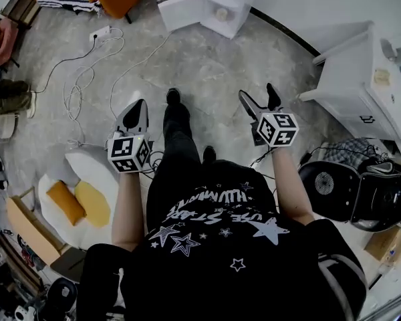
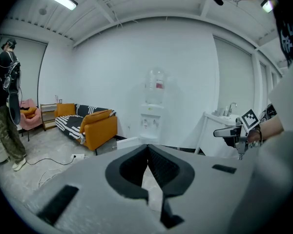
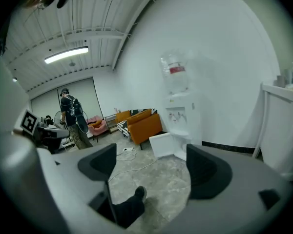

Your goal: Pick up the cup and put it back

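Cup: not surely visible; a small round shape on the ledge of the water dispenser (image 3: 179, 112) may be it, well ahead of both grippers.
Right gripper (image 3: 149, 162): jaws spread wide and empty, only floor and a shoe (image 3: 139, 193) between them, likely set for the pickup.
Left gripper (image 2: 147, 149): jaws pressed together on nothing, apparently just carried alongside.
Floor (image 1: 207, 65): bare grey stretch toward the dispenser; cables (image 1: 87, 79) lie off left.

left tongs (image 1: 140, 105), right tongs (image 1: 258, 94) (two), one water dispenser (image 2: 154, 106), one sofa (image 2: 96, 128), one bystander (image 2: 7, 108).
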A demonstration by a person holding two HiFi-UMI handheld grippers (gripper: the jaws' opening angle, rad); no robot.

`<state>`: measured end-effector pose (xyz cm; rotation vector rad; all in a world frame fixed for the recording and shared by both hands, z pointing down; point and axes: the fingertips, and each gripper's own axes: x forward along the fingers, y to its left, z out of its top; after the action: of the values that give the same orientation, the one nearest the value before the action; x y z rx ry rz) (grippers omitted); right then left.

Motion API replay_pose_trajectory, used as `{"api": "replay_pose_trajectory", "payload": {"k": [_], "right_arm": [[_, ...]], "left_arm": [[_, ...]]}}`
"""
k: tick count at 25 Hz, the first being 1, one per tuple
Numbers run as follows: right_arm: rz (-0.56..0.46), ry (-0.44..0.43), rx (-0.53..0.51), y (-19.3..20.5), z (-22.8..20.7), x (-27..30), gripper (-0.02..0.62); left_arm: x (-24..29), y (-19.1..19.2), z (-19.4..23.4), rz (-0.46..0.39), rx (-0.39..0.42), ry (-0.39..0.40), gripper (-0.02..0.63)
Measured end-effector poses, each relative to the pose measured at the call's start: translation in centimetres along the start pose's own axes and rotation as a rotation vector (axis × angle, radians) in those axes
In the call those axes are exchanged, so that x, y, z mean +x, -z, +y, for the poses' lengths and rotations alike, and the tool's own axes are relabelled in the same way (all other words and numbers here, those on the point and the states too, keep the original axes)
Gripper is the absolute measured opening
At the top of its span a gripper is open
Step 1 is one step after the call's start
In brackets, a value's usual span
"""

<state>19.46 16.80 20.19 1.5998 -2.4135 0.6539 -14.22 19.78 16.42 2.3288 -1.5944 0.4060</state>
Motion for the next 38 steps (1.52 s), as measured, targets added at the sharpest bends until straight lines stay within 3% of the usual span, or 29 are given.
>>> {"api": "replay_pose_trajectory", "payload": {"k": [4, 9, 14, 20, 22, 25, 29, 33, 38], "right_arm": [[0.032, 0.026, 0.007, -0.5, -2.2, 3.9, 0.439], [0.080, 0.092, -0.011, -1.7, -6.5, 11.8, 0.437], [0.143, 0.178, -0.024, -2.3, -11.2, 23.1, 0.431], [0.184, 0.160, 0.007, -1.3, -14.5, 37.0, 0.385], [0.194, 0.167, 0.026, 0.1, -15.9, 41.2, 0.369], [0.193, 0.195, 0.041, 2.9, -18.3, 46.8, 0.292], [0.186, 0.186, 0.044, 7.6, -21.5, 53.4, 0.210], [0.166, 0.183, 0.031, 14.5, -24.7, 58.0, 0.179], [0.147, 0.223, -0.048, 22.0, -30.2, 63.8, 0.163]], "left_arm": [[6.5, -1.3, 1.8, 0.007, 0.013, 0.043, 0.011], [18.2, -2.6, 4.4, 0.042, 0.037, 0.134, 0.011], [31.6, -2.9, 7.4, 0.100, 0.061, 0.217, 0.011], [45.5, -2.5, 10.1, 0.107, 0.065, 0.300, 0.011], [49.5, -1.1, 10.8, 0.108, 0.068, 0.318, 0.011], [54.5, 2.0, 11.5, 0.113, 0.080, 0.344, 0.011], [58.1, 7.1, 12.7, 0.112, 0.051, 0.317, 0.011], [58.8, 14.5, 14.2, 0.082, -0.053, 0.248, 0.011], [61.8, 21.4, 15.9, 0.024, -0.002, 0.220, 0.011]]}}
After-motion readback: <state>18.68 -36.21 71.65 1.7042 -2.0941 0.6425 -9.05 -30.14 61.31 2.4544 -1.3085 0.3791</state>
